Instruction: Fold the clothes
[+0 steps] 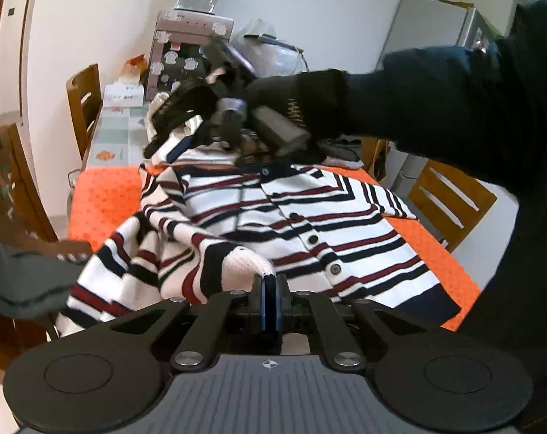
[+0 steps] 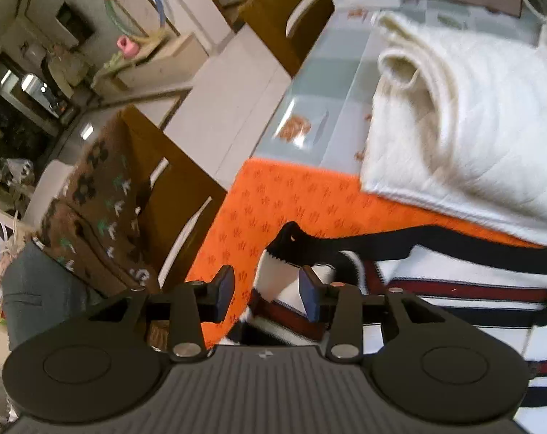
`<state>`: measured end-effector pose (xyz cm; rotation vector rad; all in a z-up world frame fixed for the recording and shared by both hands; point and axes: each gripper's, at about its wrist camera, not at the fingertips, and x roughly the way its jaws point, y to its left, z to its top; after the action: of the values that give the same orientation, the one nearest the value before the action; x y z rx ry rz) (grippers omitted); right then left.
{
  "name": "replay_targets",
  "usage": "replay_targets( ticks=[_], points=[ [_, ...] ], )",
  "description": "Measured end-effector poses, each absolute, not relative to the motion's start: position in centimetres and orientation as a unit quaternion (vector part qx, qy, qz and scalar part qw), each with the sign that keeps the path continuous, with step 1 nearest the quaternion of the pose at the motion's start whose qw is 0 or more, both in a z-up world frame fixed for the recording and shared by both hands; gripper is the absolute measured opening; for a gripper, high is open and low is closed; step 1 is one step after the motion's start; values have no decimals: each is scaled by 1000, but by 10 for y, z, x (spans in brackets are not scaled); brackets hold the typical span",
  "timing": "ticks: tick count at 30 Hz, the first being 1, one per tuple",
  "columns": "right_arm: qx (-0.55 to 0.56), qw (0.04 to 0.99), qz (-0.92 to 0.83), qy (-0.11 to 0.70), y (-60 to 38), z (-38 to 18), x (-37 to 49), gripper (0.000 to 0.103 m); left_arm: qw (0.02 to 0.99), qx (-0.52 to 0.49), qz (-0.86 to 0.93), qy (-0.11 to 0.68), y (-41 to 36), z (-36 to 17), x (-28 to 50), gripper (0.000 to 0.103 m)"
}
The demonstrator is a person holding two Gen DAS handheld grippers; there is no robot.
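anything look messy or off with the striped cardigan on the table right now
Yes. The striped cardigan lies mostly flat on the orange cloth, but its sleeve near the left claw is bunched and rumpled, spilling past the cloth's edge. The left claw pinches its white cuff; the right claw is open.

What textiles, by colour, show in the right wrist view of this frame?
Striped cardigan: 1
White folded textile: 1
Orange table cloth: 1
Brown patterned garment on a chair: 1
Grey garment below it: 1
Total: 5
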<state>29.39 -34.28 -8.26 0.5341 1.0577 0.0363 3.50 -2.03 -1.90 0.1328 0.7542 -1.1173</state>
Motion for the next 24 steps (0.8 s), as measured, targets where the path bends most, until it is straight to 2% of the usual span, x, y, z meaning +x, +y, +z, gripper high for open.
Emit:
replay_targets(
  ticks=[3, 4, 6, 16, 24],
  points=[
    [241, 820, 20, 518, -331, -97, 307, 45, 784, 60, -505, 357, -22, -20, 25, 7],
    [235, 817, 22, 526, -328, -101, 310, 35, 785, 60, -500, 359, -24, -20, 22, 7],
    [208, 815, 15, 541, -322, -105, 312, 3, 790, 58, -492, 361, -28, -19, 14, 7],
    [262, 840, 5, 475, -419, -53, 226, 3, 785, 44, -521, 332, -61, -2, -12, 7],
    [296, 837, -41, 458, -499, -70, 157, 3, 736, 102, -556, 373, -125, -25, -36, 8]
  ],
)
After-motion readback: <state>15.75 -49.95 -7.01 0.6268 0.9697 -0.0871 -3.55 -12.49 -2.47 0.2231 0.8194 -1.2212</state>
